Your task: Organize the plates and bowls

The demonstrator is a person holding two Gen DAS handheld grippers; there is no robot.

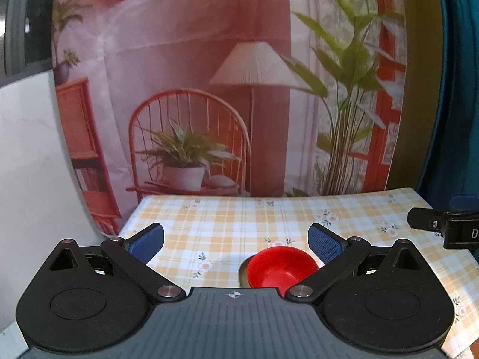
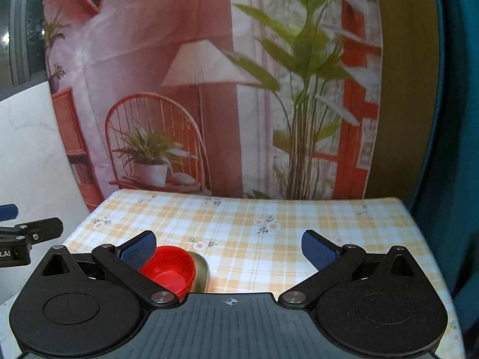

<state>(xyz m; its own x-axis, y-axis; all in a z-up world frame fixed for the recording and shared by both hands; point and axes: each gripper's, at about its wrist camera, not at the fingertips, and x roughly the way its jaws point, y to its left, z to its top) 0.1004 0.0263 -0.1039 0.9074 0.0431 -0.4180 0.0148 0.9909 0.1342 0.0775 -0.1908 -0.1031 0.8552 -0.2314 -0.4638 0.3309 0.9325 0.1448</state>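
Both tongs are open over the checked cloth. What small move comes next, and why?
Probably hold both back: the red bowl already sits nested in the olive dish, no other crockery is in view, and the left tongs and right tongs grip nothing.

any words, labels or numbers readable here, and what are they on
"D": white letter, cut off by the frame edge, on the black body of the right claw.
"t.AI": white print, start cut off, on the black body of the left claw.
Nothing else carries text.
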